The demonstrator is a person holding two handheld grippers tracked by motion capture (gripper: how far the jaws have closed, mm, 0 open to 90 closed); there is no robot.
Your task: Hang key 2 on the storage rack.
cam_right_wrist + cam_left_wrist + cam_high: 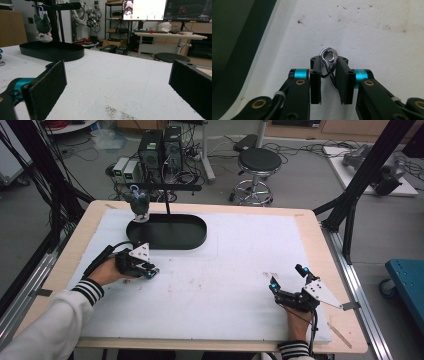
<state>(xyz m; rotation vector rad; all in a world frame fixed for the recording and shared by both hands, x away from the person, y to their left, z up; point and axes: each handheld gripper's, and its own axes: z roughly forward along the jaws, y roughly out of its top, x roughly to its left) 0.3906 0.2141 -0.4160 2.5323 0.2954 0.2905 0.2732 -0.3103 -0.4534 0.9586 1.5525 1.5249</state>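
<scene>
ring [328,61]: bright polished metal, glossy | left claw [328,82]: matt black plastic, brass-look rivets, glossy teal sleeves | right claw [117,85] pads [50,87]: rough black foam-like facing | table [320,250]: pale wood edge | mat [240,270]: matt white, grainy, stained | tray [167,232]: smooth black, semi-matt | toy [44,28]: soft grey plush

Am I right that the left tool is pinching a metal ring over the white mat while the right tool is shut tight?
Not quite. The right tool is open: the right gripper view shows its jaws far apart with bare white mat between them. The left tool is indeed pinching the metal ring over the mat.
</scene>
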